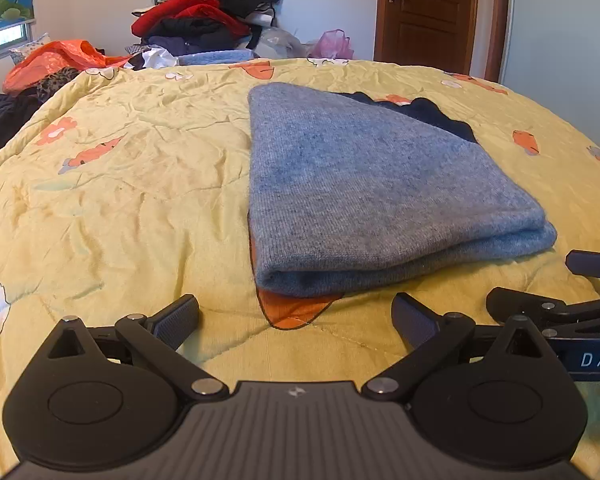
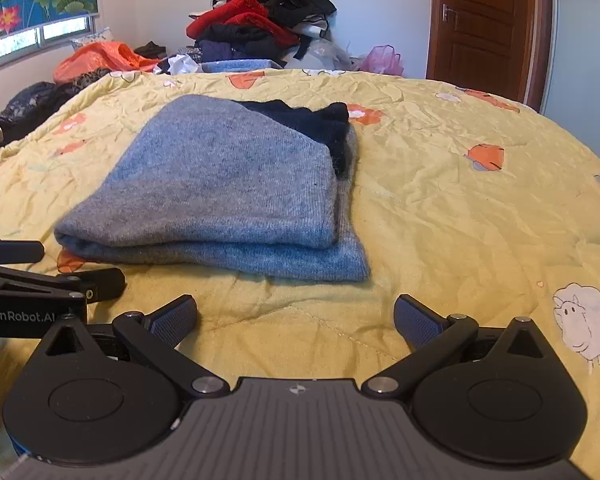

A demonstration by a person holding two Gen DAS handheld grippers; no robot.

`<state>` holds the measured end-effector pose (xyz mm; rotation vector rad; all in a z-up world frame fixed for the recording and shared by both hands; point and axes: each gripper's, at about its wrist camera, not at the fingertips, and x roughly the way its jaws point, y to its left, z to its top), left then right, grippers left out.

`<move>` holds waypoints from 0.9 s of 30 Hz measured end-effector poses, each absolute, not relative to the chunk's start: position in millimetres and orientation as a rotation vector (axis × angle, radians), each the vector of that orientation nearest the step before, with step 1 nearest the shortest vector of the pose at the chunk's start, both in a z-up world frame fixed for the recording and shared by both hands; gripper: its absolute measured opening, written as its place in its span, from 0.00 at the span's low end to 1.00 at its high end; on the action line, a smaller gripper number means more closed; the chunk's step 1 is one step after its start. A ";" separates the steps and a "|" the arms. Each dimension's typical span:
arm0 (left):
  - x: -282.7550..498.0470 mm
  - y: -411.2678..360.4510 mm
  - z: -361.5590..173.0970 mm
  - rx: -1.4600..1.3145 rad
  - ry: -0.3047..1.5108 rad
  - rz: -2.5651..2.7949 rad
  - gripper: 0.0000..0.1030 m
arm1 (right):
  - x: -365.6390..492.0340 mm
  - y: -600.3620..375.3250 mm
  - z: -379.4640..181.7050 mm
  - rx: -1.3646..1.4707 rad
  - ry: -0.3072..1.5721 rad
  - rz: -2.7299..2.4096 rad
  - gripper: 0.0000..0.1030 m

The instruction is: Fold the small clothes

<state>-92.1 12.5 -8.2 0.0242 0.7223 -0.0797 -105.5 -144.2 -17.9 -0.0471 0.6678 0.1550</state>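
A grey-blue knitted garment (image 1: 364, 184) lies folded in layers on the yellow quilt (image 1: 120, 200), with a dark navy part (image 1: 440, 116) showing at its far right. In the right wrist view the same folded garment (image 2: 220, 196) sits left of centre, navy part (image 2: 316, 124) behind. My left gripper (image 1: 296, 320) is open just in front of the near folded edge, nothing between its fingers. My right gripper (image 2: 296, 320) is open too, a little short of the garment's near right corner, and empty. Each gripper shows at the other view's edge.
A tall heap of red, black and dark clothes (image 1: 208, 16) stands at the far end of the bed, with an orange bag (image 1: 56, 60) to its left and a pink bag (image 1: 334, 44) to its right. A brown door (image 1: 426, 12) lies beyond. Dark clothing (image 1: 0, 116) hangs off the bed's left edge.
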 end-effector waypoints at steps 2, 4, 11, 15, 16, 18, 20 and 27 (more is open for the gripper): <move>-91.8 12.5 -7.9 0.024 0.723 -0.080 1.00 | -104.3 -143.5 -17.7 -0.046 0.670 0.145 1.00; -91.6 12.9 -8.1 0.022 0.723 -0.077 1.00 | -100.8 -140.7 -18.0 -0.052 0.674 0.109 1.00; -91.4 13.6 -8.0 0.025 0.723 -0.077 1.00 | -88.0 -137.8 -20.5 -0.032 0.672 0.030 1.00; -91.3 14.1 -8.0 0.025 0.723 -0.078 1.00 | -88.6 -139.2 -20.2 -0.024 0.669 0.034 1.00; -91.2 13.8 -8.0 0.026 0.723 -0.078 1.00 | -88.8 -139.6 -20.2 -0.022 0.669 0.036 1.00; -91.1 13.9 -8.1 0.025 0.723 -0.078 1.00 | -89.0 -139.6 -20.0 -0.020 0.668 0.036 1.00; -91.0 14.4 -8.0 0.025 0.723 -0.078 1.00 | -89.3 -139.7 -19.7 -0.022 0.668 0.036 1.00; -90.9 13.7 -8.1 0.026 0.723 -0.077 1.00 | -89.4 -139.4 -19.6 -0.023 0.668 0.035 1.00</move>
